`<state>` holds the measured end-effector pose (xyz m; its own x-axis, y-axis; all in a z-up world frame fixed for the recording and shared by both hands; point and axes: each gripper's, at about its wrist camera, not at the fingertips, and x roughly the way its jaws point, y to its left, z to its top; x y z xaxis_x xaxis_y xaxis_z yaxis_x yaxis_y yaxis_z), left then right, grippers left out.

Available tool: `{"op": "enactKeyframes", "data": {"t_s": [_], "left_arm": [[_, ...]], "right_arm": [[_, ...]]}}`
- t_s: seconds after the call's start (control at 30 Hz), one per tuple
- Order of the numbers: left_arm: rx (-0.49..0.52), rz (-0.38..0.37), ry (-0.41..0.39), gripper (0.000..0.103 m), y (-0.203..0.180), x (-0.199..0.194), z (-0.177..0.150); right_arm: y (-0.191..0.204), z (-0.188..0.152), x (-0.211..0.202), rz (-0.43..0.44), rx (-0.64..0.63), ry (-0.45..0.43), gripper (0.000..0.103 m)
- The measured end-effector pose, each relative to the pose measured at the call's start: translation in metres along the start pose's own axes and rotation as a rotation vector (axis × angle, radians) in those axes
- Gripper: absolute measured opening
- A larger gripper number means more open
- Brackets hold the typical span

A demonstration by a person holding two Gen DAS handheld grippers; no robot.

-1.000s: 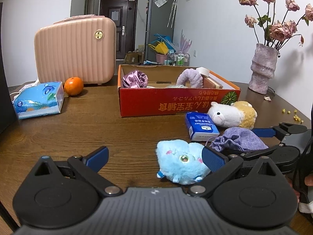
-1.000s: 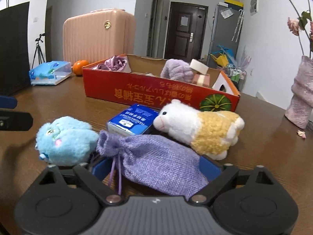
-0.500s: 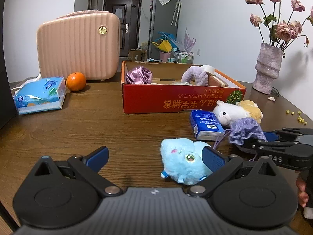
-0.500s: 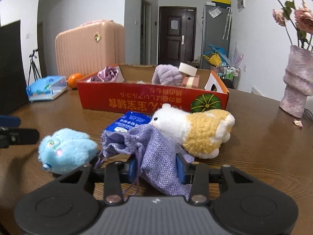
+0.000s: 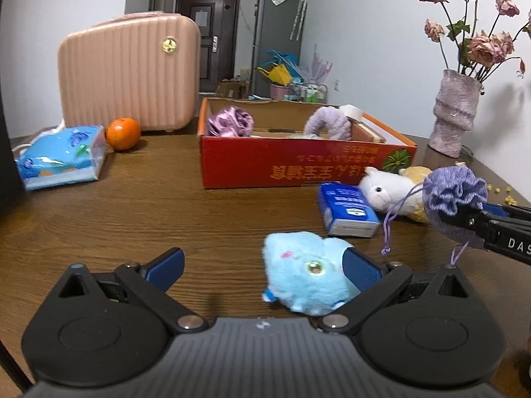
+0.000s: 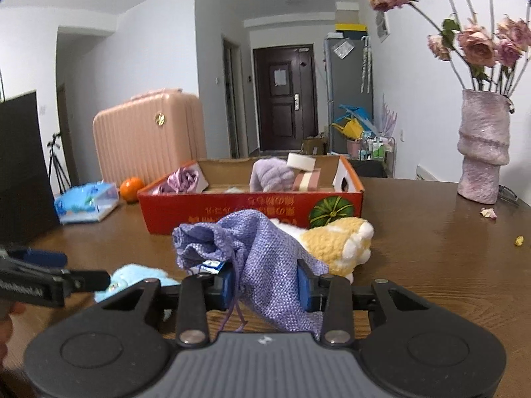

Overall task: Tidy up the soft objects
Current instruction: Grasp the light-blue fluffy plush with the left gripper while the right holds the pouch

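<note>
My right gripper (image 6: 265, 283) is shut on a purple drawstring pouch (image 6: 262, 252) and holds it above the table; the pouch also shows at the right of the left wrist view (image 5: 453, 195). My left gripper (image 5: 262, 270) is open, with a blue plush toy (image 5: 307, 278) on the table against its right finger. A white and yellow plush alpaca (image 5: 393, 192) lies in front of the red cardboard box (image 5: 298, 165). The box holds a purple scrunchie, a lilac plush and a tape roll.
A blue tissue pack (image 5: 346, 209) lies beside the alpaca. A pink suitcase (image 5: 129, 73), an orange (image 5: 122, 129) and a blue wet-wipe pack (image 5: 63, 157) stand at the back left. A pink vase (image 6: 483, 146) of dried roses stands at the right.
My right gripper has shut on the purple pouch and lifted it off the table. The left gripper has stayed open by the blue plush.
</note>
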<state>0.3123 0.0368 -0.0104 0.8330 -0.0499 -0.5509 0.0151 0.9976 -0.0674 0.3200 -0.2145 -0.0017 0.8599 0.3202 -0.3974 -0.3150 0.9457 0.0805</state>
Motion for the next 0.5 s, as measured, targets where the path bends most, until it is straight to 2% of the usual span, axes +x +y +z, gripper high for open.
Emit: {"op": "enactKeyframes", "data": {"t_s": [0.23, 0.5], "left_arm": [[0.016, -0.042, 0.029, 0.103, -0.019, 0.008, -0.001], [0.064, -0.031, 0.069, 0.103, -0.042, 0.027, -0.003]], "right_arm": [[-0.011, 0.002, -0.013, -0.025, 0.055, -0.038, 0.036], [-0.015, 0.002, -0.02, -0.029, 0.077, -0.06, 0.036]]}}
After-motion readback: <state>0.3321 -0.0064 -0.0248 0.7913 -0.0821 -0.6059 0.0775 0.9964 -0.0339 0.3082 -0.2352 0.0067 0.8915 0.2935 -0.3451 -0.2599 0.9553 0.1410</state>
